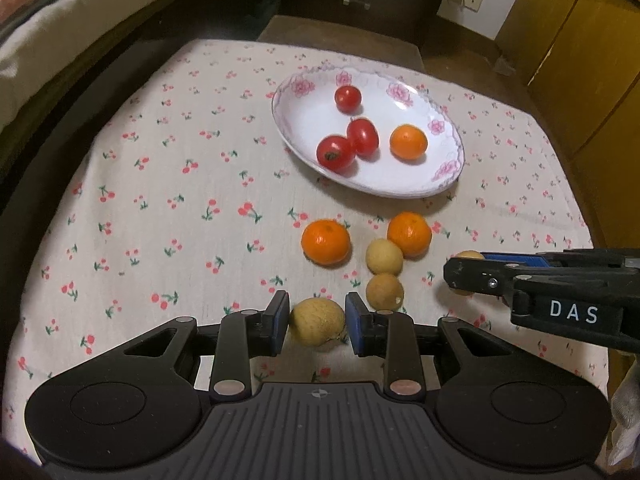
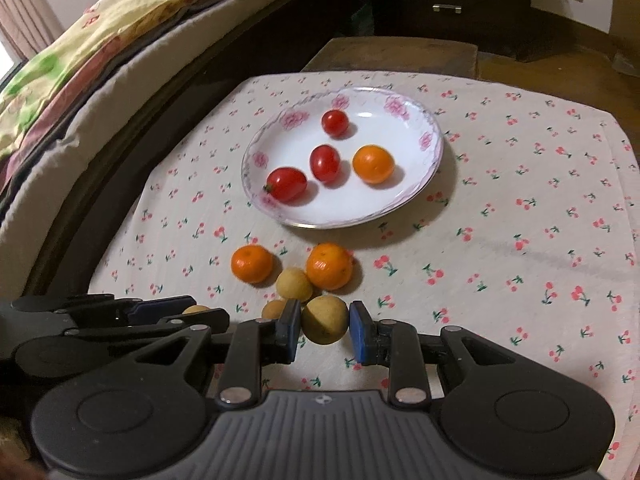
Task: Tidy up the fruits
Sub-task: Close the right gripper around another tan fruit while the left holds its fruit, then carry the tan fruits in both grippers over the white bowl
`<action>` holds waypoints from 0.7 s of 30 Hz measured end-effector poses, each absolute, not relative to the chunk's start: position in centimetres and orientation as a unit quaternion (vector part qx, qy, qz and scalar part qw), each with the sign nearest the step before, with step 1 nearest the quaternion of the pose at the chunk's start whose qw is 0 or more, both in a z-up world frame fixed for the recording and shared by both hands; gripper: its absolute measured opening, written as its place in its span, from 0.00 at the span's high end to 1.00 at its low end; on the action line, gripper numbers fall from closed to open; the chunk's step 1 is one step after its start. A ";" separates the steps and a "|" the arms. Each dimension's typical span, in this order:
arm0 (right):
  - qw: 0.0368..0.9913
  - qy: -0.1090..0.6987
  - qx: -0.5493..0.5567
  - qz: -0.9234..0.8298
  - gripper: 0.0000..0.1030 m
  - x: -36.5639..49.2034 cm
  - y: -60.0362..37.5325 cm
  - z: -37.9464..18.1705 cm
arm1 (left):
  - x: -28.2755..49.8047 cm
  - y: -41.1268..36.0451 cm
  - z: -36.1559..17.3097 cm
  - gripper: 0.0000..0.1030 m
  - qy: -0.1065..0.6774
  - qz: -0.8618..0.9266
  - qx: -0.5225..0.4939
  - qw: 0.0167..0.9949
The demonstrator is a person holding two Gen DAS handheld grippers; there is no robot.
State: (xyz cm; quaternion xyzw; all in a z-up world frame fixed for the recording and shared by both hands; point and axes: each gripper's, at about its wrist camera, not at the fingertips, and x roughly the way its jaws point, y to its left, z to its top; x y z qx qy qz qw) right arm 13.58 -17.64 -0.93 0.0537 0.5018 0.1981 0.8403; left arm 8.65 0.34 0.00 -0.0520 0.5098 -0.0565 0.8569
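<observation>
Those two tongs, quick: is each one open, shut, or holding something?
Left tongs: around a tan fruit; whether gripping it cannot be told.
Right tongs: around another tan fruit; a gap shows, open.

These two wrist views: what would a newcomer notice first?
First, the white floral-rimmed plate at mid-table, holding three red cherry tomatoes and one small orange. Then each gripper, left gripper and right gripper, with its jaws around a tan round longan, near two loose oranges.

Black linkage grippers, blue pads on fingers (image 1: 280,312), white "DAS" lettering
</observation>
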 end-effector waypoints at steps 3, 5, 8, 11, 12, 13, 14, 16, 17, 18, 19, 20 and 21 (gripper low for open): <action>0.843 0.498 0.059 0.195 0.73 13.8 -17.9 -0.7 | 9.0 0.4 0.4 0.63 0.506 -0.056 -0.056 0.859; 0.843 0.498 0.060 0.195 0.73 13.9 -18.0 -0.7 | 9.3 0.2 0.5 0.63 0.504 -0.058 -0.056 0.860; 0.843 0.497 0.059 0.197 0.73 14.0 -17.8 -0.6 | 9.6 0.0 0.7 0.63 0.502 -0.060 -0.054 0.861; 0.846 0.493 0.060 0.196 0.73 14.4 -17.8 -0.3 | 10.1 -0.2 1.2 0.63 0.496 -0.062 -0.055 0.864; 0.847 0.491 0.062 0.196 0.73 14.5 -17.9 -0.2 | 10.3 -0.2 1.4 0.63 0.494 -0.062 -0.056 0.866; 0.848 0.488 0.063 0.196 0.73 14.7 -17.9 0.0 | 10.6 -0.2 1.6 0.63 0.491 -0.062 -0.056 0.867; 0.849 0.486 0.063 0.196 0.73 14.8 -17.9 0.2 | 10.8 -0.3 1.8 0.63 0.490 -0.062 -0.056 0.868; 0.851 0.484 0.066 0.195 0.73 15.1 -18.0 0.4 | 11.3 -0.3 2.0 0.63 0.487 -0.062 -0.055 0.869; 0.851 0.483 0.066 0.195 0.73 15.2 -18.0 0.4 | 11.5 -0.4 2.0 0.63 0.487 -0.062 -0.056 0.870; 0.851 0.483 0.067 0.194 0.73 15.4 -18.0 0.4 | 11.6 -0.4 2.0 0.63 0.487 -0.062 -0.056 0.870; 0.851 0.483 0.068 0.193 0.73 15.6 -18.1 0.4 | 11.8 -0.5 2.0 0.63 0.486 -0.063 -0.055 0.870; 0.851 0.484 0.068 0.192 0.73 15.7 -18.1 0.4 | 12.0 -0.7 2.1 0.63 0.485 -0.064 -0.054 0.870; 0.851 0.484 0.069 0.191 0.73 15.9 -18.1 0.3 | 12.2 -0.8 2.2 0.63 0.484 -0.065 -0.053 0.871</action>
